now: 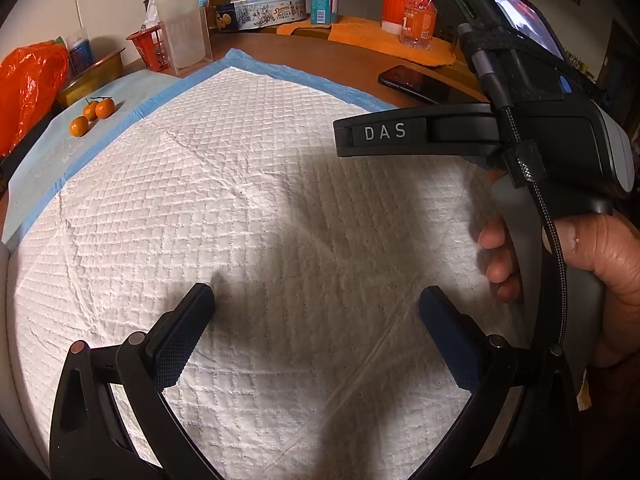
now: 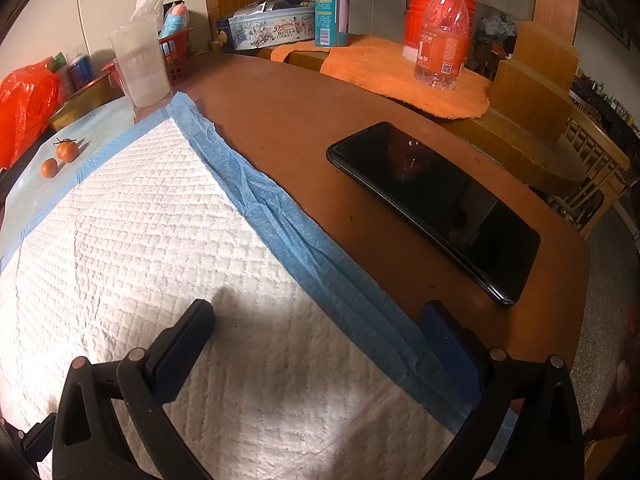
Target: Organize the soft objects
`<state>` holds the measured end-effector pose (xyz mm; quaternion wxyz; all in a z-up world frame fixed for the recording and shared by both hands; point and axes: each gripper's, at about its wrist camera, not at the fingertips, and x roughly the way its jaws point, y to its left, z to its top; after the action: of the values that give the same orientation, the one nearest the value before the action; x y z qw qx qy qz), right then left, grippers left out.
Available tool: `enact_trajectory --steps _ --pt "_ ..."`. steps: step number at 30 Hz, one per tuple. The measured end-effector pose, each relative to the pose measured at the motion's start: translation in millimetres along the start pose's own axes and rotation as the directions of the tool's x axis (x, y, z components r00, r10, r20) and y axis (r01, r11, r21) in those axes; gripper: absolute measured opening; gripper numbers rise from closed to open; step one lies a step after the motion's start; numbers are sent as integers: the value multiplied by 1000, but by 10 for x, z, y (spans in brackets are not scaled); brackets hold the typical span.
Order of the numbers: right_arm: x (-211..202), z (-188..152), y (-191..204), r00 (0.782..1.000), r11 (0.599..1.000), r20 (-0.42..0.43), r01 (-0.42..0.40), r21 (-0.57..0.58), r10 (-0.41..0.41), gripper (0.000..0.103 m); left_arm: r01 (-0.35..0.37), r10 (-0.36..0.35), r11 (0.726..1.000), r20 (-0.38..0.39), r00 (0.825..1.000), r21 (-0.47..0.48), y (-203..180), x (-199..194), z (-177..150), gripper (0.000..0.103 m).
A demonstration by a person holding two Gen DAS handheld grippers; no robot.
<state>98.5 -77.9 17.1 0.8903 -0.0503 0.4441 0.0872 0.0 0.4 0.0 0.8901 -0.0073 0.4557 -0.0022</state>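
A white quilted pad with a blue border lies flat on the brown table. My left gripper hovers over the pad's middle, open, with nothing between its fingers. To its right a hand holds the body of the right gripper device. My right gripper is open too and empty. It hangs over the pad at its blue right border. An orange cloth lies at the back of the table.
A black phone lies on the table right of the pad. Small oranges sit on the pad's far left corner. At the back stand a bottle, a cookie tin, a red basket and an orange bag.
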Motion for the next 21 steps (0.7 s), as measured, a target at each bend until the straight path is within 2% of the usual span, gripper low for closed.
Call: enact_trajectory --steps 21 --pt "-1 -1 -1 1000 1000 5 6 -4 -6 103 -7 7 1000 0 1000 5 -2 0 0 103"
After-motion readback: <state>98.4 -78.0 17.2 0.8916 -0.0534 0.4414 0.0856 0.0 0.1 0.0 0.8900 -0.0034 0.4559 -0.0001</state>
